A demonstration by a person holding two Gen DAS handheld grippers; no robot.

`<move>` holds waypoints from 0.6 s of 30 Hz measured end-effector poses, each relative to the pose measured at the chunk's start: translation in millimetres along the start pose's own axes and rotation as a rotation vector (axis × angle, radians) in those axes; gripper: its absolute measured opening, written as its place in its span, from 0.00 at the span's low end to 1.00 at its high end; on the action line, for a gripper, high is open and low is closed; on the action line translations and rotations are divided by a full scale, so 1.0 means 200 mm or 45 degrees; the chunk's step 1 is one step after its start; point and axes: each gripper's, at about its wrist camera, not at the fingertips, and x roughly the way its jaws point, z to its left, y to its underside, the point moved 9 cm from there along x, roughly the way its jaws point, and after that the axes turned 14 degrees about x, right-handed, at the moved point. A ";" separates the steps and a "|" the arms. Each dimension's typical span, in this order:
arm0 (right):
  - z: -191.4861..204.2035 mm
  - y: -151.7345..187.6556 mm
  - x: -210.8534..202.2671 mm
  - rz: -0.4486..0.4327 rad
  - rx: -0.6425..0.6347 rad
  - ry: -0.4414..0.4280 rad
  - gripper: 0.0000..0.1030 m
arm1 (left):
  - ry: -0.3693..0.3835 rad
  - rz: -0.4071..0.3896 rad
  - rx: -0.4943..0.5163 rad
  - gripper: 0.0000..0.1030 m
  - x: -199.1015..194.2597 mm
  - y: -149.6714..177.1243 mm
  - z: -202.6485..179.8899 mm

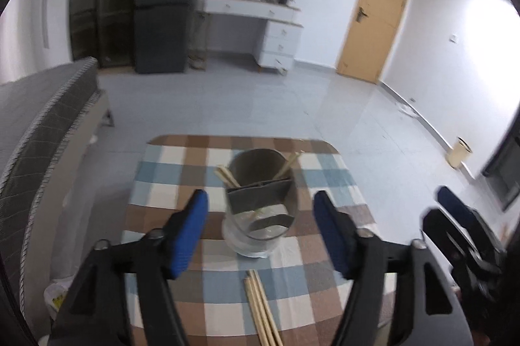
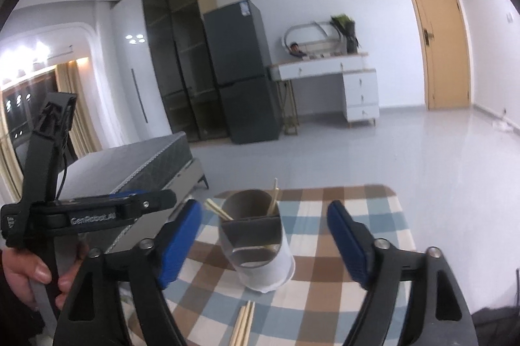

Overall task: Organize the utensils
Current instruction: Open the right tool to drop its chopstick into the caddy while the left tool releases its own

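A grey and white utensil holder (image 1: 260, 203) stands on the checked tablecloth (image 1: 182, 151), with chopsticks (image 1: 227, 177) sticking out of its back compartment on both sides. Loose wooden chopsticks (image 1: 261, 307) lie on the cloth in front of it. My left gripper (image 1: 261, 230) is open and empty, above the table, the holder between its fingers in view. In the right wrist view the holder (image 2: 256, 245) and loose chopsticks (image 2: 243, 325) show again. My right gripper (image 2: 265, 243) is open and empty, also facing the holder.
The small table stands on a grey tiled floor. A bed (image 1: 39, 131) is to the left. A dark fridge (image 1: 162, 1), a white desk (image 1: 260, 21) and a wooden door (image 1: 373, 11) stand along the far wall. A small bin (image 1: 460, 152) sits at the right.
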 end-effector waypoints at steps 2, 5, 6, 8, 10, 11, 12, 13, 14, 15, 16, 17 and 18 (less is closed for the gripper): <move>0.03 0.02 -0.05 -0.023 -0.040 -0.006 0.86 | -0.028 -0.039 -0.011 0.76 -0.03 0.01 0.01; 0.02 0.04 -0.09 -0.040 -0.035 -0.007 0.90 | -0.053 -0.072 -0.034 0.82 -0.06 0.04 0.02; 0.02 0.05 -0.10 -0.046 -0.026 -0.004 0.92 | -0.066 -0.080 -0.042 0.84 -0.07 0.05 0.03; 0.01 0.08 -0.12 -0.055 -0.015 -0.006 0.94 | -0.084 -0.087 -0.043 0.86 -0.08 0.08 0.03; 0.02 0.12 -0.12 -0.054 -0.015 0.007 0.94 | -0.085 -0.093 -0.032 0.87 -0.09 0.11 0.02; 0.02 0.14 -0.13 -0.053 -0.016 0.017 0.94 | -0.090 -0.094 -0.028 0.88 -0.09 0.13 0.01; 0.02 0.16 -0.13 -0.057 -0.017 0.019 0.94 | -0.107 -0.093 -0.025 0.88 -0.09 0.15 0.02; 0.03 0.18 -0.13 -0.067 -0.018 0.015 0.95 | -0.118 -0.094 -0.024 0.88 -0.10 0.17 0.01; 0.03 0.20 -0.13 -0.069 -0.017 0.010 0.97 | -0.124 -0.096 -0.021 0.88 -0.11 0.20 0.01; 0.03 0.21 -0.14 -0.067 -0.015 0.008 0.97 | -0.125 -0.098 -0.016 0.88 -0.11 0.21 0.01; 0.03 0.24 -0.13 -0.059 -0.009 0.006 0.97 | -0.128 -0.098 -0.011 0.88 -0.11 0.23 0.00; 0.03 0.27 -0.12 -0.048 -0.002 0.008 0.97 | -0.134 -0.098 -0.002 0.88 -0.10 0.24 0.00; 0.02 0.29 -0.13 -0.039 0.001 0.007 0.97 | -0.140 -0.096 0.004 0.88 -0.09 0.26 0.00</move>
